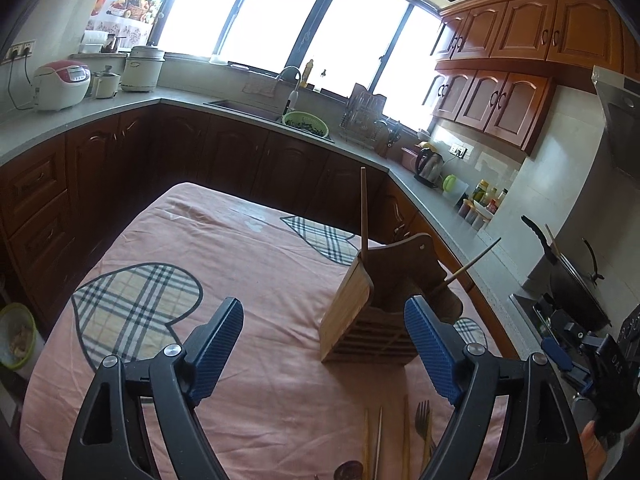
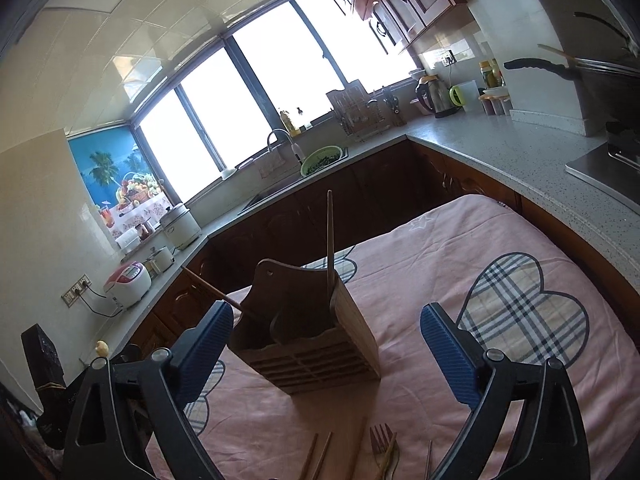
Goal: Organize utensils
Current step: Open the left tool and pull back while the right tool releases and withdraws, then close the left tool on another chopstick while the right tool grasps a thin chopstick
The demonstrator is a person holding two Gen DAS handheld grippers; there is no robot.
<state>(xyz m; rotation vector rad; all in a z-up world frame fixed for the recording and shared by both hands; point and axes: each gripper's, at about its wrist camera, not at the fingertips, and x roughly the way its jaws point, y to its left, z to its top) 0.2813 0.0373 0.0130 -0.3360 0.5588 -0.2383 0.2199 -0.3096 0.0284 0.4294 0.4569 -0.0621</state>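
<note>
A wooden utensil holder [image 1: 360, 320] stands on the pink tablecloth [image 1: 248, 264], just beyond both grippers. One wooden chopstick [image 1: 364, 208] stands upright in it and a second chopstick [image 1: 468, 264] leans out to the side. My left gripper [image 1: 322, 308] is open and holds nothing; the holder shows behind its right finger. In the right wrist view the holder [image 2: 312, 340] sits between the spread fingers of my right gripper [image 2: 326, 310], which is open and touches nothing. Loose chopsticks [image 1: 366, 444], a fork [image 1: 423, 420] and a spoon bowl [image 1: 348, 472] lie on the cloth below the fingers.
Dark kitchen cabinets under a grey counter [image 1: 80, 120] wrap around the far side of the table. On the counter are a rice cooker [image 1: 60, 84], a sink with a green colander [image 1: 306, 124], a kettle [image 1: 430, 166] and a stove with a wok [image 1: 576, 280].
</note>
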